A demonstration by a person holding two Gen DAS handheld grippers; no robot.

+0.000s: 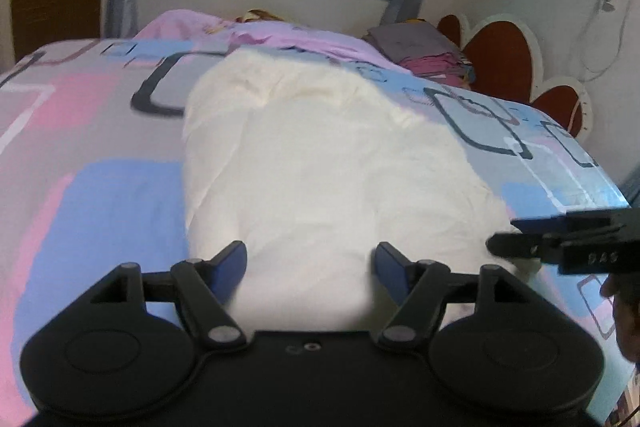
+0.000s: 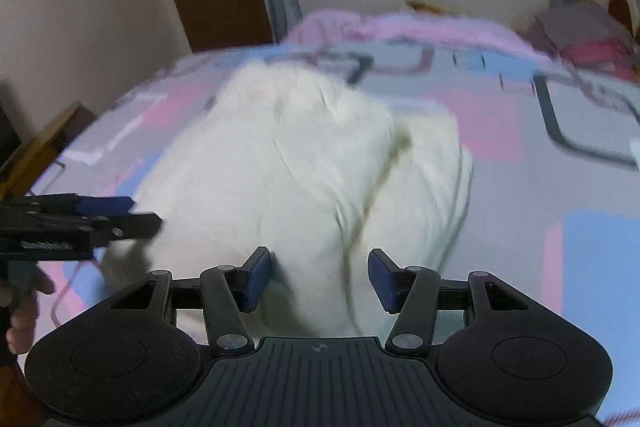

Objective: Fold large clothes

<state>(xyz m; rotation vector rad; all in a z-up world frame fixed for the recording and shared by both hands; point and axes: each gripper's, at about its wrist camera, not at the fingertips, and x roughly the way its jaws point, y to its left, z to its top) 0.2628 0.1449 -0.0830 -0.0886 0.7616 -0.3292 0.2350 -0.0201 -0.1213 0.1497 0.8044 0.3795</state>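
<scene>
Item: white garment [image 1: 320, 163], large, pale cream, soft and rumpled. Landmark for all places below: the bed [image 1: 92, 195], with its patterned cover of pink, blue and grey blocks.

Location: lying on the cover about mid-bed, well short of the pink quilt [image 1: 280, 39] bunched at the far side under the window. A small stack of folded clothes [image 1: 424, 51] sits at the far right corner of the bed, near the headboard, well apart from the garment.

Long axis: running from the near edge of the bed away toward the window; already narrowed to a strip, with a lengthwise fold or seam visible in the right wrist view. Judged partly folded; a crosswise fold appears to remain.

Left gripper [image 1: 311, 269]: jaws apart, nothing pinched, hovering over the near end of the garment, toward its left side.

Right gripper [image 2: 319, 277]: jaws apart, cloth showing between the fingers, but the pads do not seem to press on it; read as released. Over the near end, toward its right side.

Relation governing the next move: both grippers are at the same near end, side by side, the garment stretching straight ahead of them. Neither is clearly nearer. Likely next step, as a judgement: take the two near corners and carry them forward.

Note: both views blurred; fine detail of the hem unreadable.
</scene>
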